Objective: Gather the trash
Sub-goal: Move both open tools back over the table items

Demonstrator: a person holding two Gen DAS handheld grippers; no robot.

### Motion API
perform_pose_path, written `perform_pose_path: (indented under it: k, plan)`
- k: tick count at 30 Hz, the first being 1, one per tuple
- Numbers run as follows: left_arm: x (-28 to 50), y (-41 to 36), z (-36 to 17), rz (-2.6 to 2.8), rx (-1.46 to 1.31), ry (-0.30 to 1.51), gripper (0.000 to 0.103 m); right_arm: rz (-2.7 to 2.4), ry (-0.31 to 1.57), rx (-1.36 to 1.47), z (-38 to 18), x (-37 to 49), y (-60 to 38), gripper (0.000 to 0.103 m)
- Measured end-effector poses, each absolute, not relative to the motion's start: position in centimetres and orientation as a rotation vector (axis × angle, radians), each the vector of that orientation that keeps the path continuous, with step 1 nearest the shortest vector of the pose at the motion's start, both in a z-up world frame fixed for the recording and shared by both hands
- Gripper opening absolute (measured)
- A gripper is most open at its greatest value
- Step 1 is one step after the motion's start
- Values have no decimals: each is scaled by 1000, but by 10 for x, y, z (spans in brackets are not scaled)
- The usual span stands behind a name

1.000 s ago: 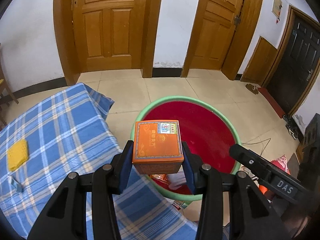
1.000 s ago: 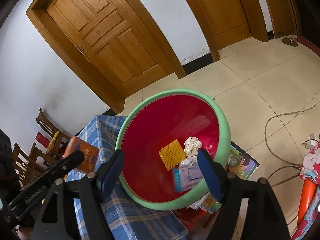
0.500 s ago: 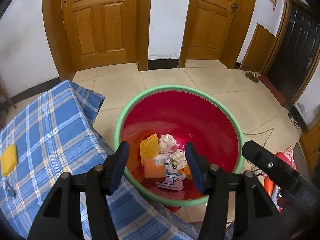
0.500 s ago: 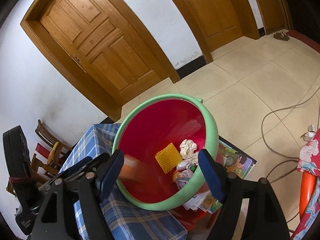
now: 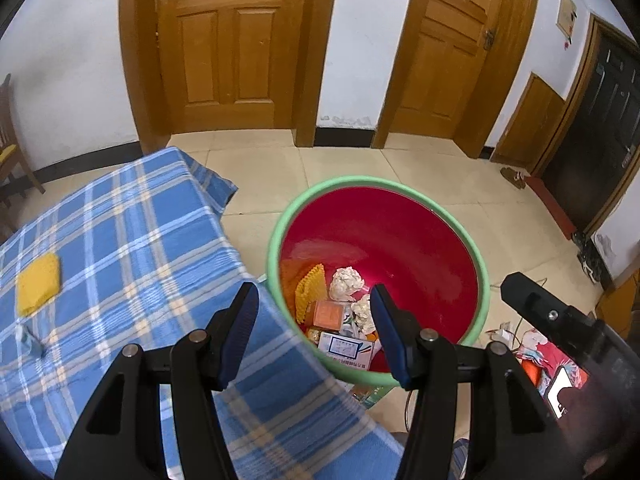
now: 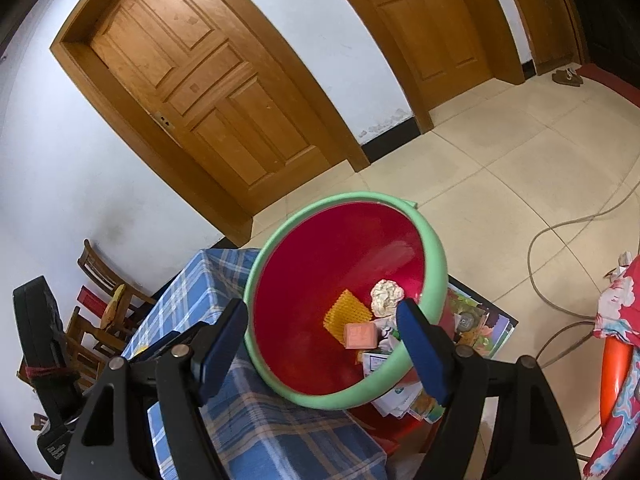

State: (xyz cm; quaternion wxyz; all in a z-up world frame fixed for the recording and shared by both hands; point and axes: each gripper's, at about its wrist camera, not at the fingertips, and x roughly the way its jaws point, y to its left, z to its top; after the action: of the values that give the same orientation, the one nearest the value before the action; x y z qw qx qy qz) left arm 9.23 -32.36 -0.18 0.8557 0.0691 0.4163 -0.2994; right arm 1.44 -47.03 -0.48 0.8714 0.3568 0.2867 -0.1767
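A red basin with a green rim (image 5: 276,240) (image 6: 436,256) stands on the floor beside the table. In it lie an orange box (image 5: 328,314) (image 6: 360,336), a yellow foam net (image 5: 308,290) (image 6: 346,314), crumpled paper balls (image 5: 346,282) (image 6: 386,296) and a white-blue carton (image 5: 346,350). My left gripper (image 5: 314,336) is open and empty above the basin's near rim. My right gripper (image 6: 320,344) is open and empty above the basin. A yellow sponge (image 5: 38,282) and a small grey scrap (image 5: 26,336) lie on the blue plaid tablecloth (image 5: 140,240).
Wooden doors (image 5: 224,40) and a white wall stand behind. Wooden chairs (image 6: 104,300) stand left of the table. A cable (image 6: 560,232) runs over the tiled floor. Papers and booklets (image 6: 476,320) lie under the basin. The other gripper's black body (image 5: 560,320) is at the right.
My left gripper opened and dropped the orange box into the basin, where it now lies. Both grippers have drawn back and up a little.
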Motion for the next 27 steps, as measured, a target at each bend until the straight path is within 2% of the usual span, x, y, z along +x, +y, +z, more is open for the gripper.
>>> perform_pose_path:
  k: [14, 27]
  plan:
    - [95, -251, 17, -531, 61, 839, 58, -295, 622, 717, 4, 23, -429, 79]
    - [121, -168, 3, -315, -51, 844, 58, -219, 674, 690, 0, 45, -399, 79]
